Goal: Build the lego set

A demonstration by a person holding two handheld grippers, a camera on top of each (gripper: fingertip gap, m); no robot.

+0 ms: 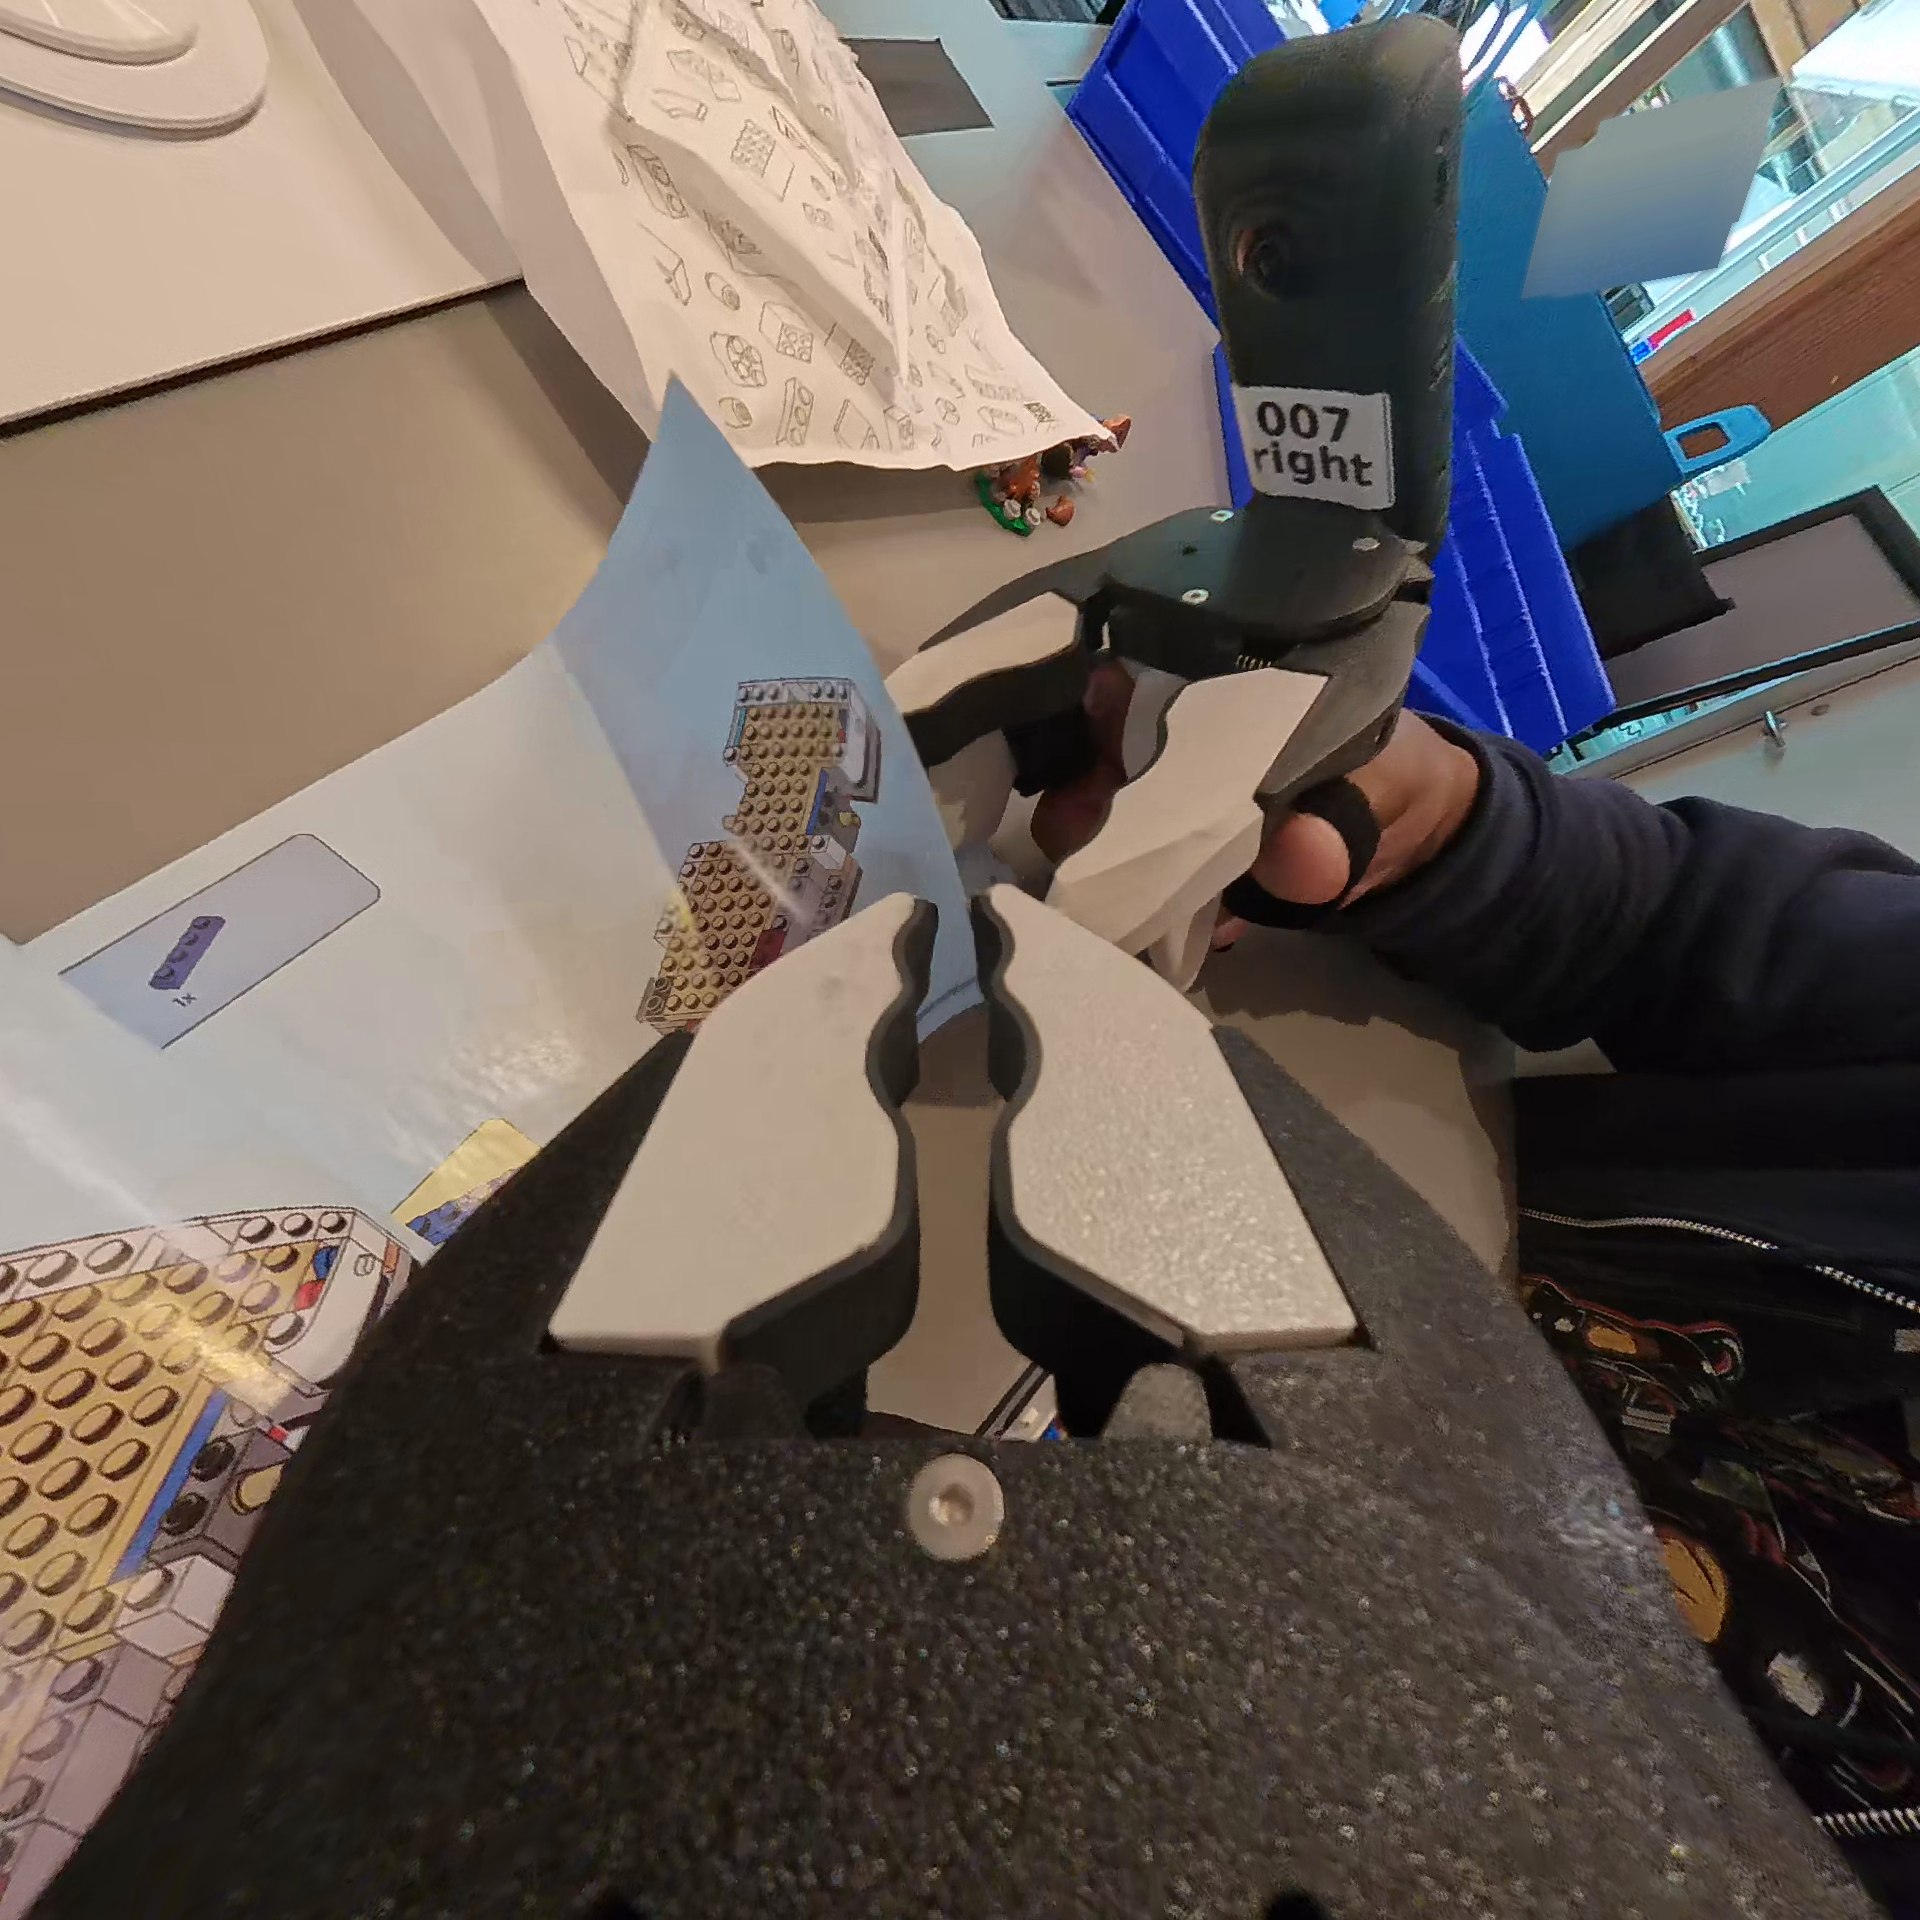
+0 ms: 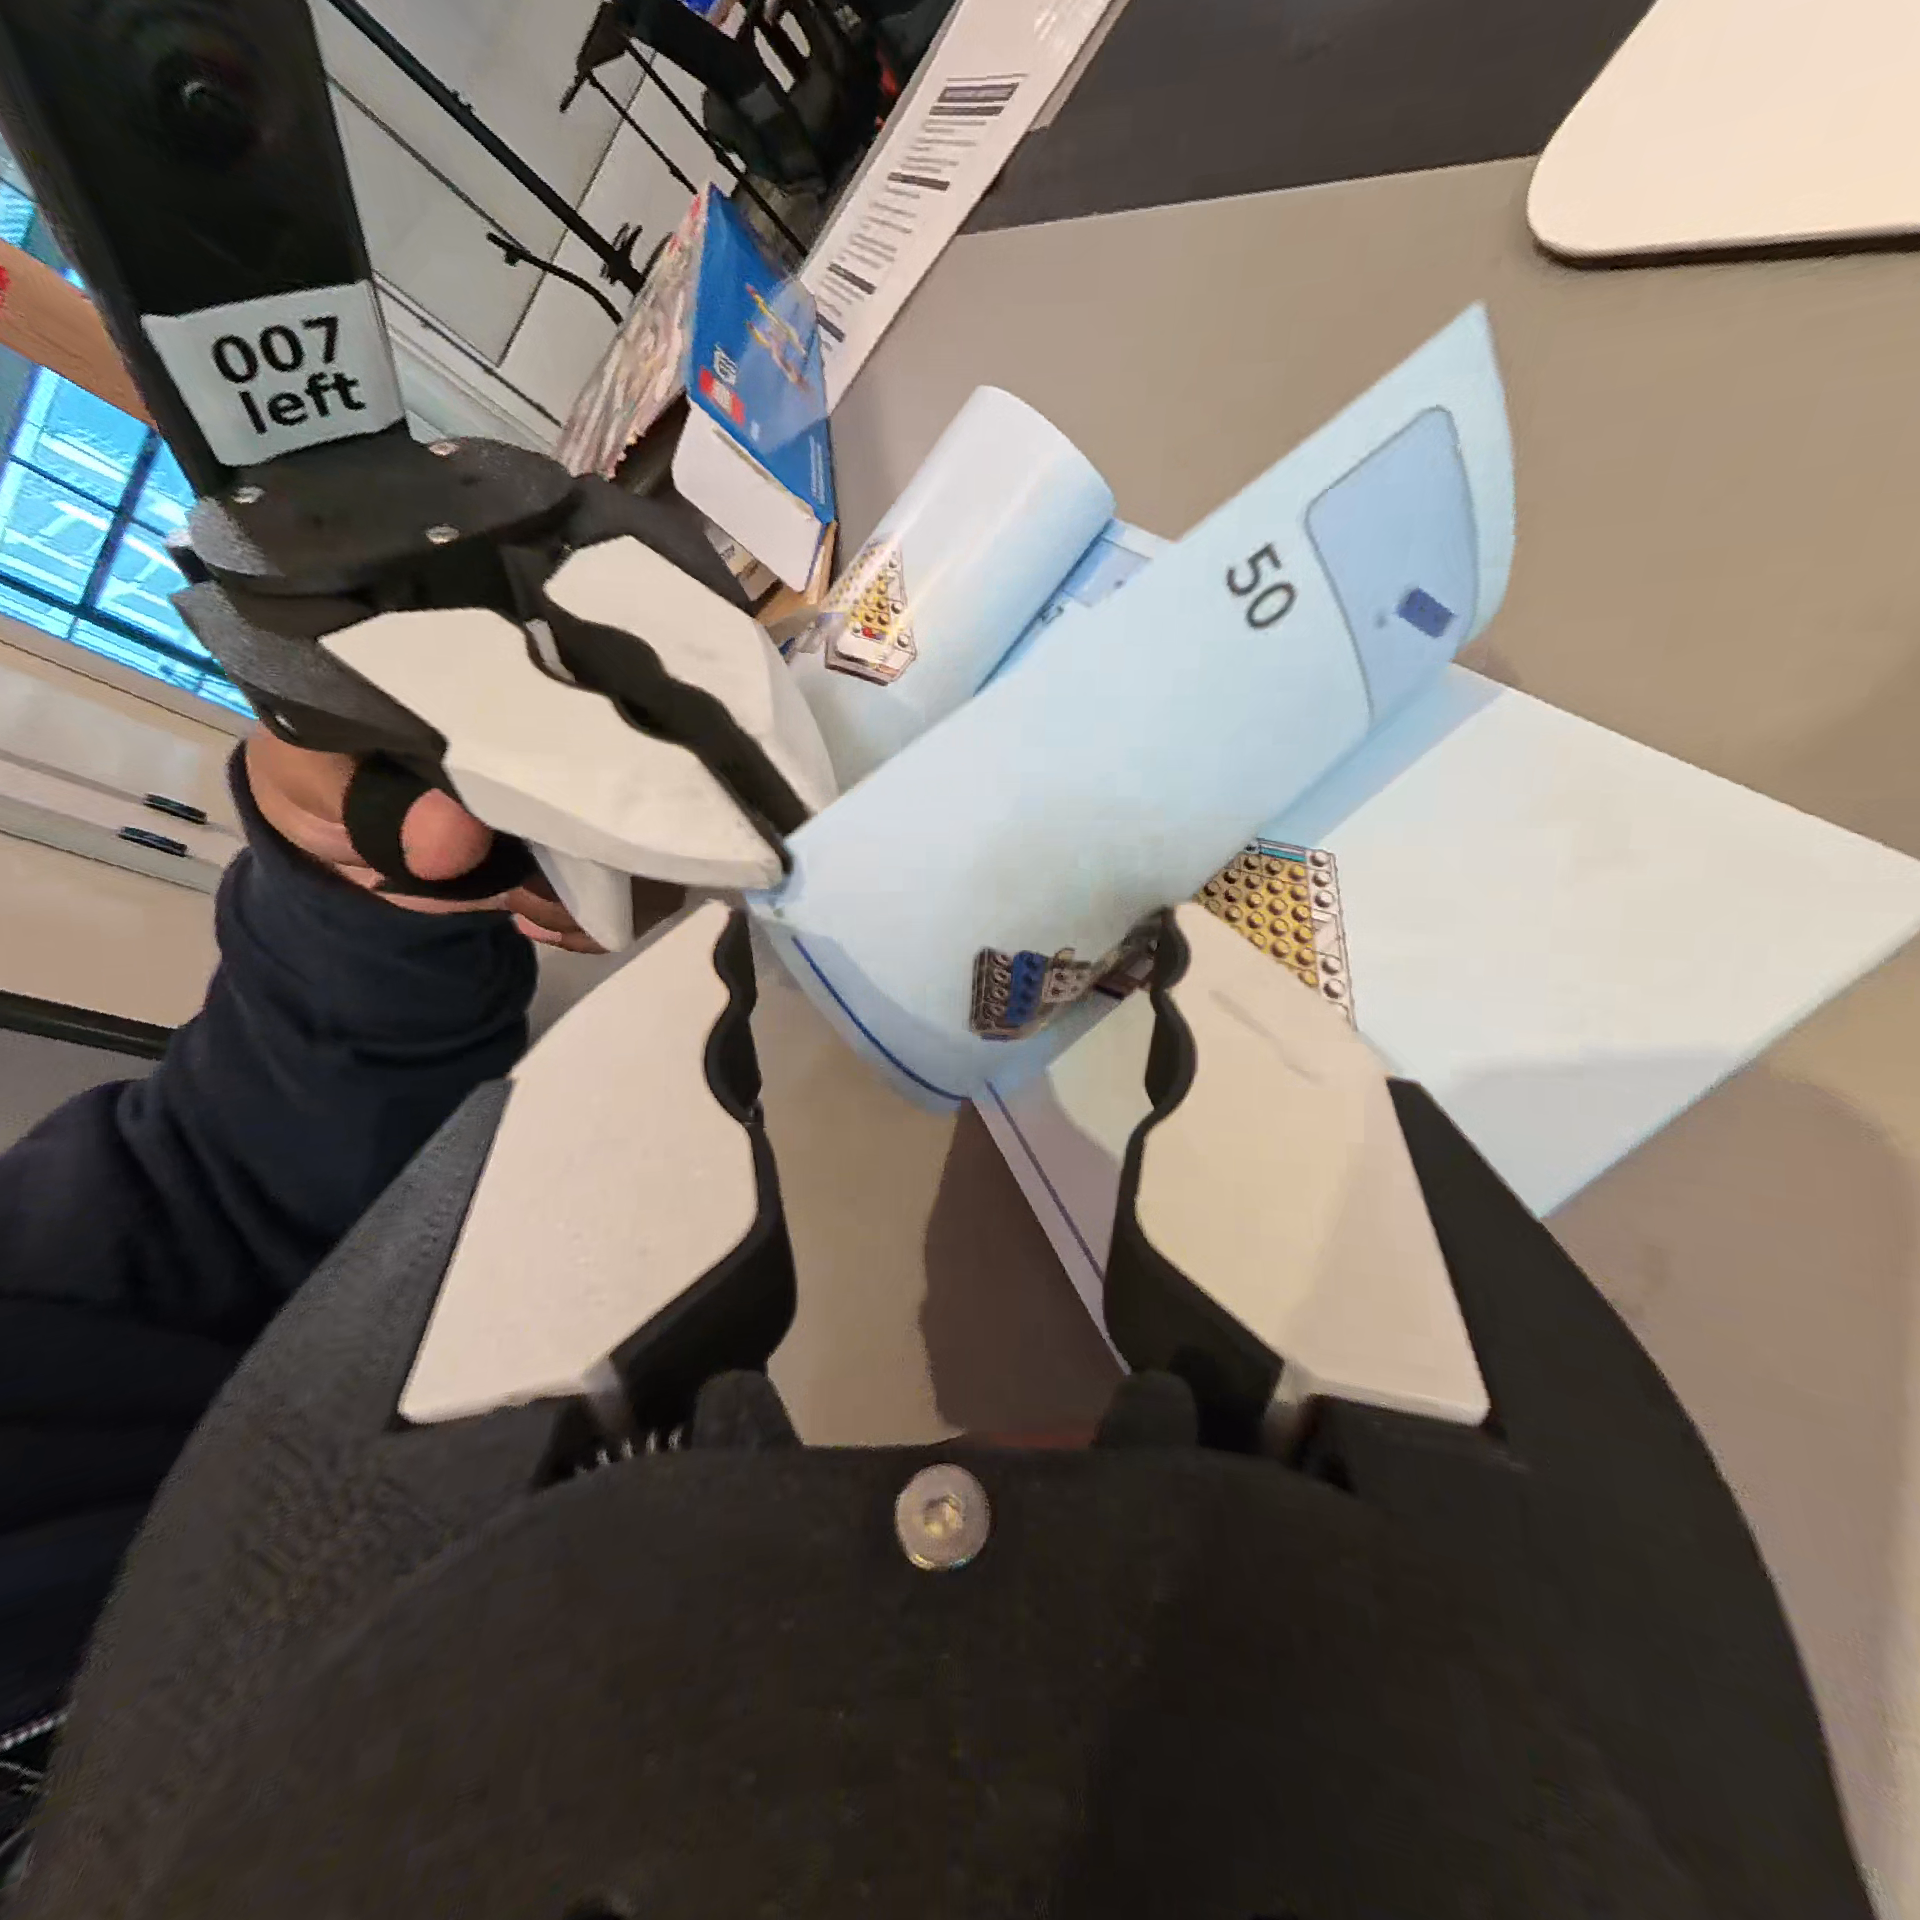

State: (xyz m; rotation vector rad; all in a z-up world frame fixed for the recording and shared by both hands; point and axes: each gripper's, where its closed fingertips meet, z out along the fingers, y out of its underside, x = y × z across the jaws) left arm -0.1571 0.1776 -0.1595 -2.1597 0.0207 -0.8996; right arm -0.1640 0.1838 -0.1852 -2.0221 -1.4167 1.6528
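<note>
Booklet page (image 2: 1091, 727), pale blue, is lifted in a curl above the open booklet (image 2: 1558, 935) on the worktop (image 2: 1195, 343). Its corner is pinched in the narrowed left claw (image 2: 774, 862). The right claw (image 2: 951, 956) is held wide beside the curl, gripping nothing; the page is not yet laid flat.

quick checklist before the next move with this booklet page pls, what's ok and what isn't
1. Left gripper pinching the lifted page corner: ok, jaws nearly closed on its edge.
2. Right gripper open: ok, jaws wide apart.
3. Right gripper's pads off the page: ok, gaps show on both sides.
4. Page free of the booklet: ok, it curls up above the flat pages.
5. Page undamaged at the pinch: cannot tell.
</note>
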